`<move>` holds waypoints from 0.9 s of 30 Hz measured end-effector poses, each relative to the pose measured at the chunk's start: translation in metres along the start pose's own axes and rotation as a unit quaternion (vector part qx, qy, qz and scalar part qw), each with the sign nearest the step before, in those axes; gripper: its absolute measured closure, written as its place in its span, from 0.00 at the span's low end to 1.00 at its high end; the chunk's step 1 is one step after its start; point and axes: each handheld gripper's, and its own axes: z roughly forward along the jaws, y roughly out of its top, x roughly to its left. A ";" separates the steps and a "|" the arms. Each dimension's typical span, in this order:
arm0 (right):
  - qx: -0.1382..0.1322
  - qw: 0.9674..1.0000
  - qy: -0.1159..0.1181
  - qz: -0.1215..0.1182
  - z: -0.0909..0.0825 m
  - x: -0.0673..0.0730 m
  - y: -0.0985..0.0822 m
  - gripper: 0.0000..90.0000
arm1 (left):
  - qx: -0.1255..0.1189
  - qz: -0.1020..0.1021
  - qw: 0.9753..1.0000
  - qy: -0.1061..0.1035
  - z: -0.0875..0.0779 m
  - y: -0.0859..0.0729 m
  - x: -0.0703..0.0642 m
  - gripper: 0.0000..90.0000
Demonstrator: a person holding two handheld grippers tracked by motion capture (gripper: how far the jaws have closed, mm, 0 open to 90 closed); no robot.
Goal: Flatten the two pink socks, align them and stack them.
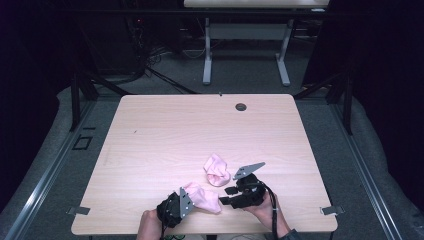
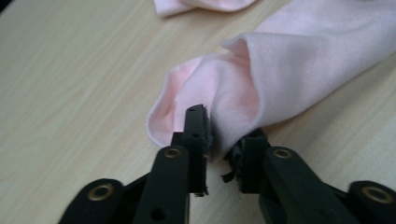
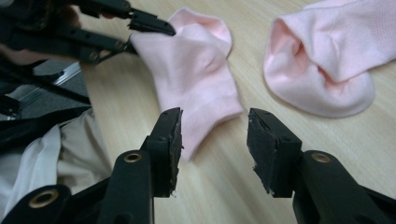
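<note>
- Left tongs [image 1: 192, 197]: in my left hand [image 1: 149, 225] at the near edge of the tabletop [image 1: 165, 130], left of centre, pointing right. In the left tongs' own view [image 2: 218, 135] the jaws stand a little apart, with a fold of the near sock's edge lying in the gap between them. One pad touches the cloth; I cannot tell whether both pads press on it.
- Right tongs [image 1: 226, 196]: in my right hand [image 1: 262, 210] at the near edge, right of centre, pointing left toward the near sock. In the right tongs' own view [image 3: 214, 135] the jaws are clearly apart and clamp nothing; the sock's free end lies on the wood just beyond the gap between them.
- Near sock [image 1: 204, 197]: pink, lying flat on the tabletop between my two tongs, one end at the left tongs, the other near the right. Seen again close up [image 2: 280, 70] and from the right side [image 3: 191, 70].
- Far sock [image 1: 217, 170]: pink, bunched up with its opening showing, lying just beyond the near sock and a little to the right, apart from both tongs. In the right tongs' view [image 3: 327, 60] it lies beside the near sock without touching it.
- Tabletop: pale wood grain, with a small round hole [image 1: 241, 107] near the far edge.
</note>
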 end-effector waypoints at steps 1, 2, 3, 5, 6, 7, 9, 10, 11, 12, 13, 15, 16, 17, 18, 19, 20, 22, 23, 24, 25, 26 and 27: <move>0.000 1.000 0.000 0.000 0.000 0.000 0.000 0.62 | 0.000 0.000 1.000 0.000 0.000 0.000 0.000 0.76; 0.014 1.000 -0.023 0.003 0.008 0.001 0.008 0.63 | 0.000 -0.008 1.000 -0.003 -0.001 -0.001 0.001 0.71; 0.025 0.999 -0.033 0.004 0.012 0.001 0.012 0.63 | 0.002 -0.015 1.000 -0.016 -0.003 -0.002 0.003 0.64; 0.039 0.998 -0.042 0.005 0.022 0.001 0.019 0.63 | 0.006 -0.037 0.999 -0.039 -0.014 -0.004 0.009 0.55; 0.046 0.998 -0.045 0.003 0.026 0.002 0.021 0.64 | 0.006 -0.037 0.999 -0.039 -0.014 -0.004 0.009 0.52; 0.049 0.998 -0.047 0.005 0.030 0.003 0.022 0.64 | -0.007 -0.055 0.997 -0.048 -0.025 -0.005 0.014 0.49; 0.058 0.997 -0.056 0.003 0.036 0.006 0.025 0.65 | -0.016 -0.071 0.996 -0.057 -0.035 -0.005 0.023 0.46; 0.058 0.997 -0.056 0.003 0.036 0.006 0.025 0.65 | -0.016 -0.071 0.996 -0.057 -0.035 -0.005 0.023 0.45; 0.063 0.996 -0.064 0.002 0.038 0.007 0.025 0.65 | -0.021 -0.080 0.995 -0.057 -0.039 -0.004 0.028 0.45; 0.072 0.995 -0.075 0.007 0.041 0.009 0.025 0.66 | -0.029 -0.090 0.994 -0.055 -0.045 -0.002 0.039 0.45; 0.071 0.995 -0.076 0.011 0.042 0.009 0.025 0.67 | -0.029 -0.090 0.994 -0.055 -0.045 -0.002 0.039 0.45; 0.075 0.994 -0.083 0.015 0.043 0.010 0.024 0.67 | -0.022 -0.100 0.994 -0.047 -0.039 0.002 0.054 0.46; 0.075 0.994 -0.083 0.018 0.043 0.010 0.025 0.68 | -0.015 -0.099 0.994 -0.047 -0.034 0.004 0.058 0.46; 0.075 0.994 -0.083 0.018 0.043 0.010 0.025 0.68 | -0.015 -0.099 0.994 -0.047 -0.034 0.004 0.058 0.48; 0.076 0.993 -0.088 0.016 0.043 0.011 0.025 0.68 | -0.009 -0.098 0.994 -0.051 -0.029 0.006 0.062 0.48; 0.073 0.993 -0.089 0.017 0.043 0.011 0.024 0.68 | 0.003 -0.093 0.994 -0.054 -0.022 0.009 0.064 0.50; 0.073 0.993 -0.089 0.017 0.043 0.011 0.024 0.68 | 0.007 -0.091 0.994 -0.051 -0.015 0.010 0.066 0.50; 0.071 0.993 -0.089 0.017 0.045 0.010 0.024 0.68 | 0.021 -0.091 0.993 -0.066 -0.002 0.013 0.070 0.54; 0.069 0.993 -0.089 0.022 0.047 0.011 0.024 0.69 | 0.027 -0.089 0.993 -0.067 0.004 0.015 0.070 0.58; 0.076 0.993 -0.094 0.019 0.047 0.011 0.025 0.70 | 0.037 -0.087 0.992 -0.083 0.012 0.017 0.070 0.61; 0.076 0.993 -0.094 0.019 0.047 0.011 0.025 0.70 | 0.037 -0.087 0.992 -0.083 0.012 0.017 0.070 0.64; 0.080 0.992 -0.094 0.018 0.048 0.012 0.025 0.71 | 0.040 -0.080 0.993 -0.083 0.014 0.019 0.068 0.64; 0.079 0.992 -0.097 0.016 0.049 0.013 0.024 0.76 | 0.044 -0.072 0.993 -0.083 0.015 0.020 0.067 0.71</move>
